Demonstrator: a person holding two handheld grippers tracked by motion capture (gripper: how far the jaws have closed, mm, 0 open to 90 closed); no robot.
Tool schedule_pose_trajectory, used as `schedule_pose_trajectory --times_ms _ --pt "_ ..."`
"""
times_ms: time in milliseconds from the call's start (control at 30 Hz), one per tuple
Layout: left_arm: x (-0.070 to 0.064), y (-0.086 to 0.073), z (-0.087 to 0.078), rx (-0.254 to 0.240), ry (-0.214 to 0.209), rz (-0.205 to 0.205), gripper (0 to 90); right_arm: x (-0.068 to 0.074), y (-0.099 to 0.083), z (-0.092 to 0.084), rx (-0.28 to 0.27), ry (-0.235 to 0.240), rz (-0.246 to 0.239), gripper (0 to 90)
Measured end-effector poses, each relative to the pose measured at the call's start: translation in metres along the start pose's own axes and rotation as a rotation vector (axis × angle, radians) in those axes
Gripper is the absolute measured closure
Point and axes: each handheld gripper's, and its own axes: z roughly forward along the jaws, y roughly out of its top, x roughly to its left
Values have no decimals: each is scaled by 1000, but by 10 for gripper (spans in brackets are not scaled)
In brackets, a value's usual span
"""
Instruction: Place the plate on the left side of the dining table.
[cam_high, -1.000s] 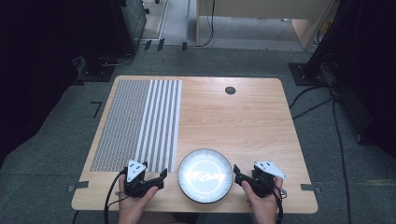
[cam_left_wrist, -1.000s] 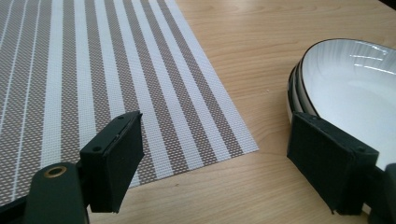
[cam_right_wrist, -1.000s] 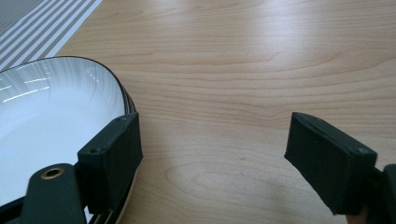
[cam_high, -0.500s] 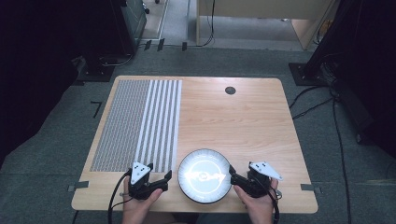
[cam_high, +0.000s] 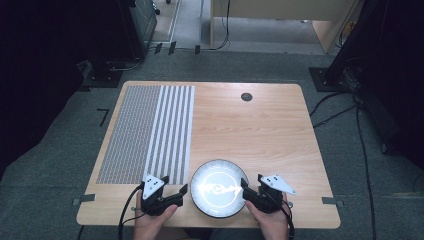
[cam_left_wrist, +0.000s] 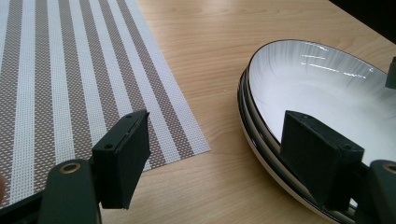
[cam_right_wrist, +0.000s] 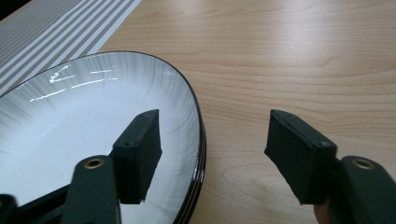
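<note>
A white plate with a dark rim (cam_high: 217, 188) sits near the table's front edge; it seems to lie on top of other plates (cam_left_wrist: 327, 79) (cam_right_wrist: 70, 116). At its left edge is my left gripper (cam_high: 182, 194) (cam_left_wrist: 219, 158), open. One jaw is over the plate and the other over the wood, with the rim between them. At the right edge my right gripper (cam_high: 245, 190) (cam_right_wrist: 217, 154) straddles the rim the same way and is open. The jaws of both grippers have just been closing, and no pad presses on the rim.
A striped woven placemat (cam_high: 145, 132) (cam_left_wrist: 60, 70) covers the table's left part, its corner near the left gripper. A small black round grommet (cam_high: 246, 96) lies at the far middle. Cables run over the floor on the right (cam_high: 360, 140).
Both grippers have edged inward to the plate's rim, one from each side. The plate has not moved.
</note>
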Motion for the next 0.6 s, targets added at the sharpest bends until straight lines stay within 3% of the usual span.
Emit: schedule_pose_trajectory --times_ms 400,600 --pt "-10 -2 4 10 -6 -2 247 10 -3 2 7 29 -43 568" --pt "-17 -4 6 14 -3 17 308 12 -5 3 6 41 -46 658"
